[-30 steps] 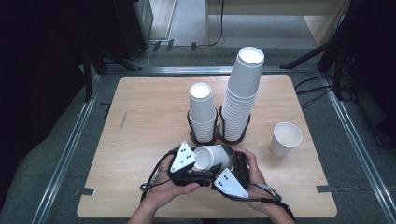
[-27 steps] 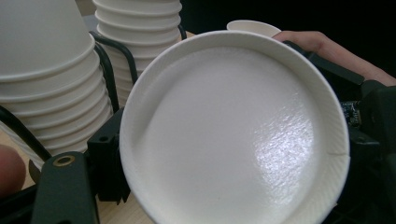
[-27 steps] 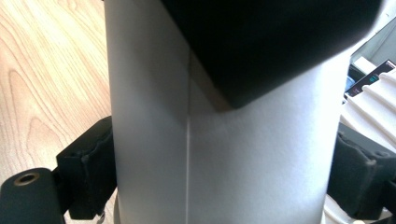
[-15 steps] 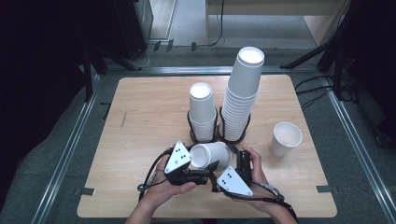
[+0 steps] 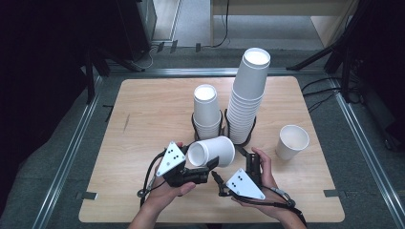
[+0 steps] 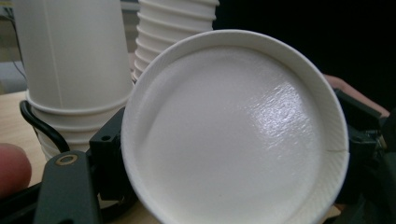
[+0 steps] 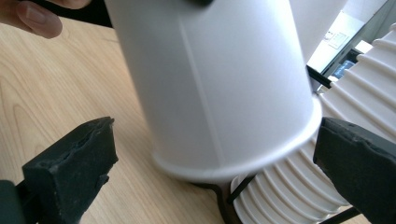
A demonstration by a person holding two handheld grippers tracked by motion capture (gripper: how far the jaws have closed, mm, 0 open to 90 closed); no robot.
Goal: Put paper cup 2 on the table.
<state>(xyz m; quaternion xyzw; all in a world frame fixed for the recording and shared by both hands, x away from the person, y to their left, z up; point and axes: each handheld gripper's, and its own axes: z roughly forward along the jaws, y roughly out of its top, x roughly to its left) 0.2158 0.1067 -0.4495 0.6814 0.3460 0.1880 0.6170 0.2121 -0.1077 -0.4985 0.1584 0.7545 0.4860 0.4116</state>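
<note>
**A:** High view check: where's the cup (image 5: 212,151) at right now?

**B:** It's lying on its side near the front of the table (image 5: 143,114), at about 6 o'clock from the short stack (image 5: 207,110). My left gripper (image 5: 206,168) is clenched on its rim. In the left gripper view the cup's bottom disc (image 6: 233,135) faces the camera.

**A:** And the right one?

**B:** My right gripper (image 5: 220,181) has just been opening, so its jaws now stand wide, either side of the cup's rim without pressing it. It sits at roughly 5 o'clock from the cup.

**A:** So a handover?

**B:** That's how I read it: the cup just passed to my left side. Next I probably need to turn it upright and set it down, maybe out by the lone cup (image 5: 292,141) at 3 o'clock, keeping clear of the tall stack (image 5: 247,98).
</note>
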